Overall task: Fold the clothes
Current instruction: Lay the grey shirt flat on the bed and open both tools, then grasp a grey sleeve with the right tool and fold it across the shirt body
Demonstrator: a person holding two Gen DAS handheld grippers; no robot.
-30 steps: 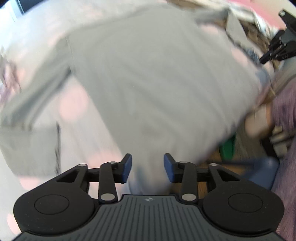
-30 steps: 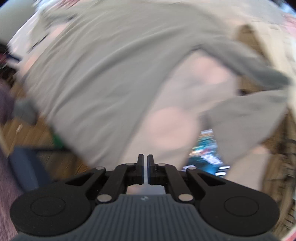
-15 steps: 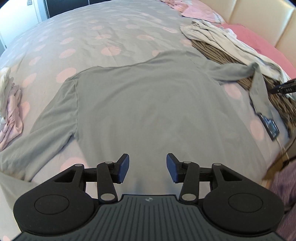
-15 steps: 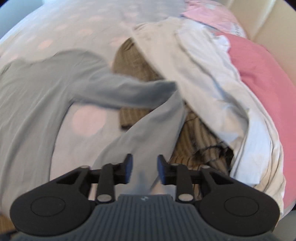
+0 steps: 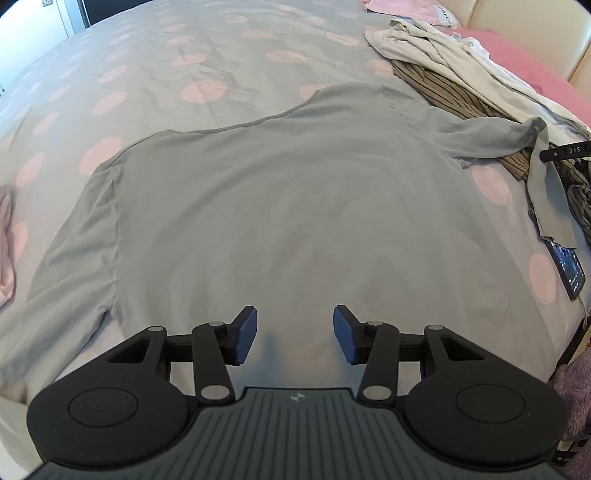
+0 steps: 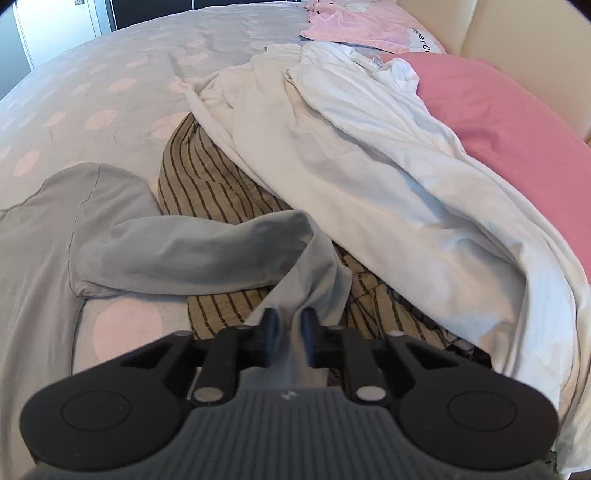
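Grey long-sleeve top [image 5: 295,206] lies spread flat on the bed [image 5: 155,62], its hem toward the bed's near edge, neckline toward the far side. The bed cover is grey with pink dots.

Left gripper [image 5: 294,334] hangs over the hem area of the top, jaws partly apart, nothing between them, blue pads clear of the cloth.

Right gripper [image 6: 290,326] is at the sleeve [image 6: 207,254] on the bed's right side. Its jaws are closing, and a narrow fold of the sleeve's cuff end sits pinched between them. That sleeve is bent back on itself and draped over a brown striped garment [image 6: 199,173], so the sleeve doesn't lie flat on the cover.

Clutter on the right side of the bed: the striped garment, a pile of white clothes [image 6: 362,162] lying partly on top of it, then a pink pillow [image 6: 509,122] along the right edge by the cream headboard [image 6: 517,33]. A pink printed item [image 6: 354,26] lies at the far right corner.

A phone [image 5: 570,271], screen lit, lies near the bed's right edge just under the sleeve cuff, in the left wrist view. A pinkish garment [image 5: 5,243] sits at the left edge, just beside the top's other sleeve [image 5: 77,266], which angles down toward the near left corner.
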